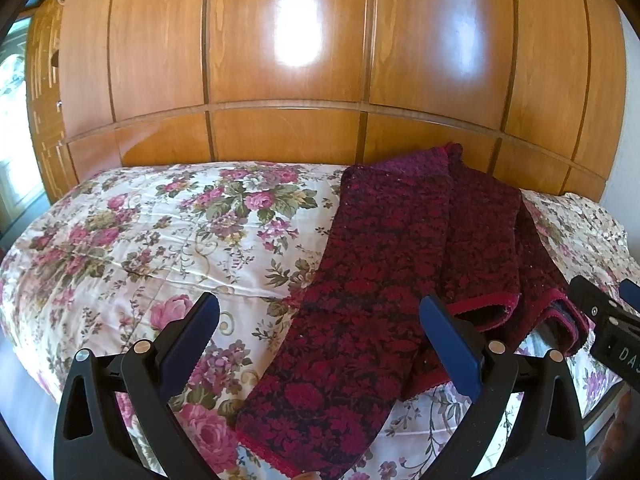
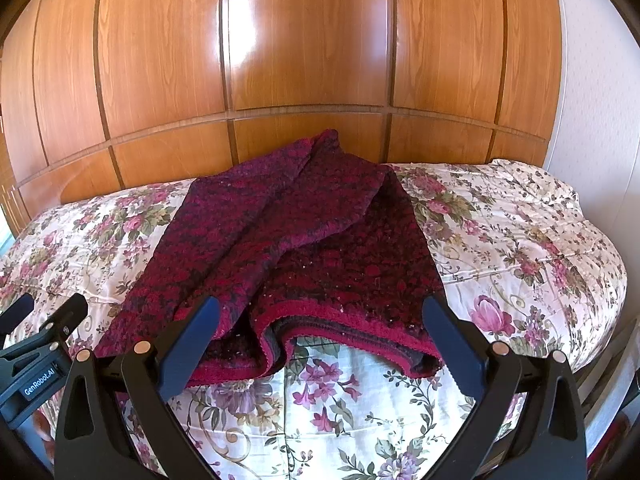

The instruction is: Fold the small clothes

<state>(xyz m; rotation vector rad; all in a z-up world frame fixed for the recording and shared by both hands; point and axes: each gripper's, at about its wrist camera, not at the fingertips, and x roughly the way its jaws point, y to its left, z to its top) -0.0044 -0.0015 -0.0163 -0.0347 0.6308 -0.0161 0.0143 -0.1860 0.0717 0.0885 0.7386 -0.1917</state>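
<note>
A dark red and black patterned knit garment point(image 1: 384, 264) lies partly folded on the flowered bedspread point(image 1: 160, 232), one long panel reaching the near edge. My left gripper point(image 1: 320, 320) hovers open above that panel, nothing between its blue-padded fingers point(image 1: 192, 336). In the right wrist view the same garment point(image 2: 304, 248) shows layered hems with a red border facing me. My right gripper point(image 2: 320, 320) stands open just over that hem, fingers point(image 2: 452, 340) wide on either side. The right gripper's body point(image 1: 608, 320) shows at the left view's right edge.
A glossy wooden panelled wardrobe point(image 2: 304, 60) rises behind the bed. The bedspread point(image 2: 520, 240) lies bare to the garment's right, and to its left in the left wrist view. A bright window point(image 1: 12, 128) is at far left. The left gripper's body point(image 2: 36, 352) shows low left.
</note>
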